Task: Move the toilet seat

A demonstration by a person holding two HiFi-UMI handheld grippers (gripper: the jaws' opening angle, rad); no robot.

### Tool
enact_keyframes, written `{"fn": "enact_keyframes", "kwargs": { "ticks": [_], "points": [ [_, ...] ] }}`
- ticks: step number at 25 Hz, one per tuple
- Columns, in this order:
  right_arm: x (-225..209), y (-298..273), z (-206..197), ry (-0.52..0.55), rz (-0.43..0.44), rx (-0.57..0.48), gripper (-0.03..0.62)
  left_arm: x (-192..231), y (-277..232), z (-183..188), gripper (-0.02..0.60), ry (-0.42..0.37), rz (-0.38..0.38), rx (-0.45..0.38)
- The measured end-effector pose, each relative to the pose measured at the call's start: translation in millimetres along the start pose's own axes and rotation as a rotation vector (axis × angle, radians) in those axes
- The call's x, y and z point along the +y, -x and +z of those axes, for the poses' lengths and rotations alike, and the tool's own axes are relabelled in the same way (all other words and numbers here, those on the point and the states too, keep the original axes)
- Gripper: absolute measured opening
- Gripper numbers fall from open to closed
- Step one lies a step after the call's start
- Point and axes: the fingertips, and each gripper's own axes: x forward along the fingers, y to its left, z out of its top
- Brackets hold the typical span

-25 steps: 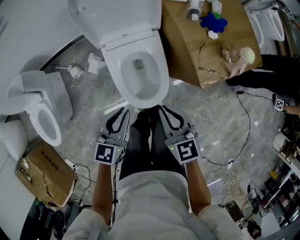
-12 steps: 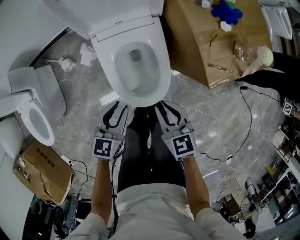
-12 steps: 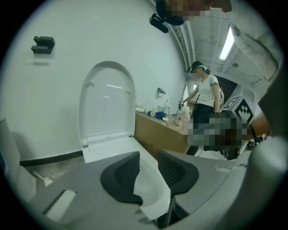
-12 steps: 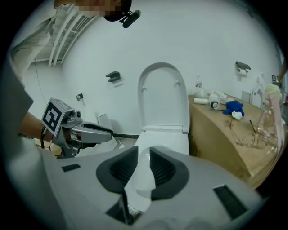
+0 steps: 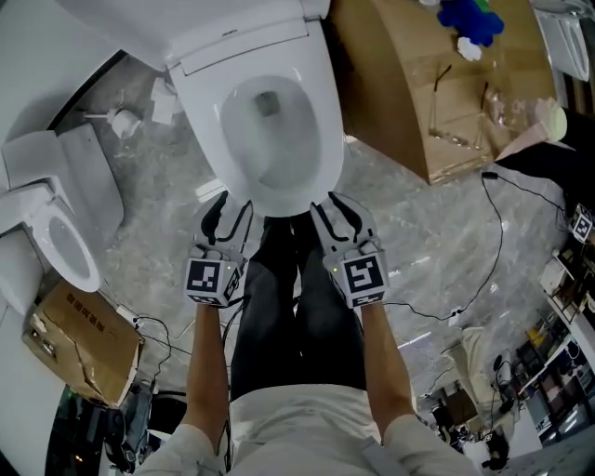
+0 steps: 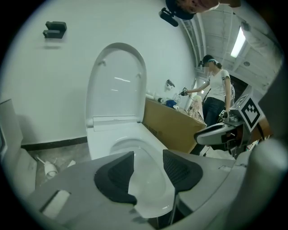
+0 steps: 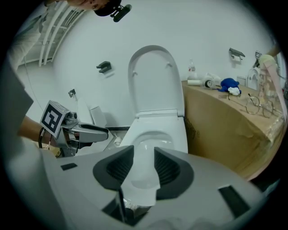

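Note:
A white toilet (image 5: 270, 139) stands against the wall, its lid (image 6: 117, 85) raised upright and its seat ring (image 6: 135, 146) lying flat on the bowl. My left gripper (image 5: 230, 209) and right gripper (image 5: 331, 206) hover side by side just before the bowl's front rim, apart from it. The jaws of both have just been opening, and nothing is between them. In the left gripper view the left gripper (image 6: 148, 168) frames the front of the seat through its gap. The right gripper (image 7: 144, 164) shows the same in the right gripper view.
A big cardboard box (image 5: 418, 102) with a blue object (image 5: 469, 19) and glasses on top stands right of the toilet. A second toilet (image 5: 56, 232) and a toilet brush (image 5: 121, 121) are at the left. Cables (image 5: 488, 251) cross the floor. A person (image 6: 216, 90) stands behind the box.
Both grippers have sunk and come closer to the toilet's front rim. Their jaws stand wider apart than a second ago.

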Motion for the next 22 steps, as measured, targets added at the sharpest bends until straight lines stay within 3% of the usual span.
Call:
{"fn": "enact_keyframes", "kwargs": {
  "ticks": [2,5,7,16,18,22],
  "points": [
    [-3,-8,-14,-0.01,0.0,0.022,0.184,7,-8,-14,0.209,0.021,0.016,0.013],
    [-11,-18,-35,-0.021,-0.009,0.055,0.184,15,-20,-33,0.232,0.036,0.026,0.039],
    [-19,-25,-50,-0.035,-0.023,0.074,0.235,20,-26,-46,0.256,0.046,0.032,0.057],
    [-54,-57,-101,-0.143,-0.089,0.131,0.284,51,-40,-104,0.356,0.158,0.107,0.122],
    [-61,-64,-111,-0.156,-0.096,0.149,0.342,53,-42,-114,0.378,0.18,0.118,0.132],
    [-75,-71,-125,-0.185,-0.119,0.169,0.373,54,-46,-129,0.402,0.21,0.143,0.146]
  ]
}}
